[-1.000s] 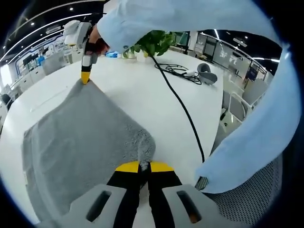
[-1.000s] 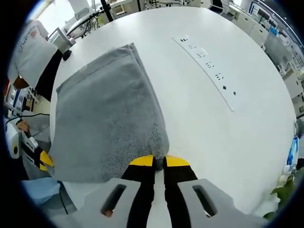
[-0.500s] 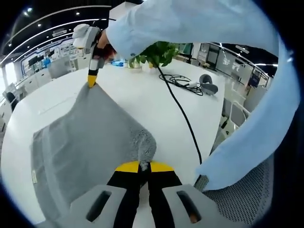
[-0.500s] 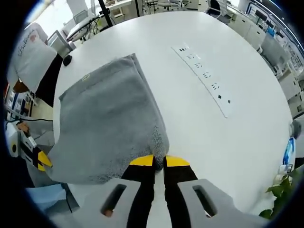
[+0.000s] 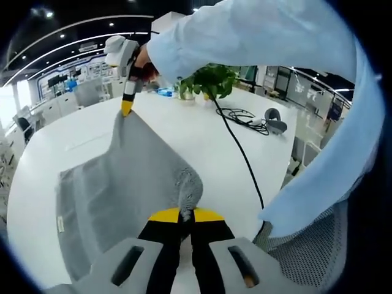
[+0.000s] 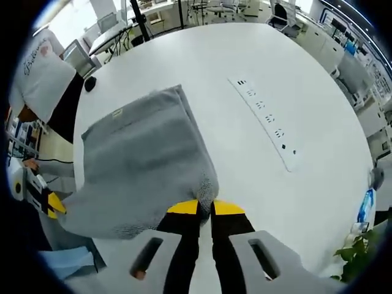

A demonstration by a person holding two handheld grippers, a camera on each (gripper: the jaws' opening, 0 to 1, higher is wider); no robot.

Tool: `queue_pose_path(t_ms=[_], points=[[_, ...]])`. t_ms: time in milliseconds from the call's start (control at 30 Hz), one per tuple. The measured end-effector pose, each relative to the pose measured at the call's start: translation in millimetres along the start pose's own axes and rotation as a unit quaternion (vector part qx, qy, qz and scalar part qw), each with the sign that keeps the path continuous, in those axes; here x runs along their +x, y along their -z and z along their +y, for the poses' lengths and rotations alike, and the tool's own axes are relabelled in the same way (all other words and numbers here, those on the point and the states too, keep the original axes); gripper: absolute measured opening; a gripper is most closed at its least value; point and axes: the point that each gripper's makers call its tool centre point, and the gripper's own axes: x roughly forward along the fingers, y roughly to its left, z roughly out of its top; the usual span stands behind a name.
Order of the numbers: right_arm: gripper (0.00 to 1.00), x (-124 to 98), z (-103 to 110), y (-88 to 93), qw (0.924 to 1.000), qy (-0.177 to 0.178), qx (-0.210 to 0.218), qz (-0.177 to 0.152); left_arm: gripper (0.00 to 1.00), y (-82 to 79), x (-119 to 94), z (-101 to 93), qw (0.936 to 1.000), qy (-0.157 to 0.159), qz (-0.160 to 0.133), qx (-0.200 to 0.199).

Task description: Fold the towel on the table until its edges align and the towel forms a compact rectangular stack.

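Observation:
A grey towel point(image 5: 116, 184) hangs lifted over the white table point(image 5: 55, 131), its far edge resting on the top. My left gripper point(image 5: 187, 214) is shut on one near corner. In the left gripper view my right gripper point(image 5: 127, 109) pinches the other raised corner, held by a hand in a light blue sleeve point(image 5: 245, 30). In the right gripper view the towel point(image 6: 141, 165) spreads away from my right gripper point(image 6: 205, 208), shut on its corner, and my left gripper point(image 6: 52, 202) holds the corner at the left. A small label point(image 6: 117, 113) shows on the far edge.
A black cable point(image 5: 242, 156) runs across the table to a coil and a grey object point(image 5: 275, 122). A potted plant point(image 5: 211, 76) stands at the far side. A white power strip point(image 6: 269, 125) lies on the table to the right of the towel. A mesh chair point(image 5: 312, 245) sits at the near edge.
Both grippers have risen with the towel's corners, lifting more of it off the table. The views show the table from higher up.

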Motion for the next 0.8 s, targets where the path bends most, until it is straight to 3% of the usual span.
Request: queue_pose_path(t_ms=[33,167,800], points=[[0.04,-4,13,-0.1,1.0,-0.001,0.0,0.0,0.04,-0.4,-3,3.6,1.0,-0.004,-0.003,-0.003],[0.04,-6,21,-10.2,1.0,-0.002,-0.002,-0.001,0.04,-0.3,-14,14.0,0.9997,-0.014,-0.013,-0.014],[0.04,1,30,-81.9,0.9999,-0.001,-0.012,0.006,0.04,-9.8,-57,54.4,0.994,-0.055,-0.069,-0.065]])
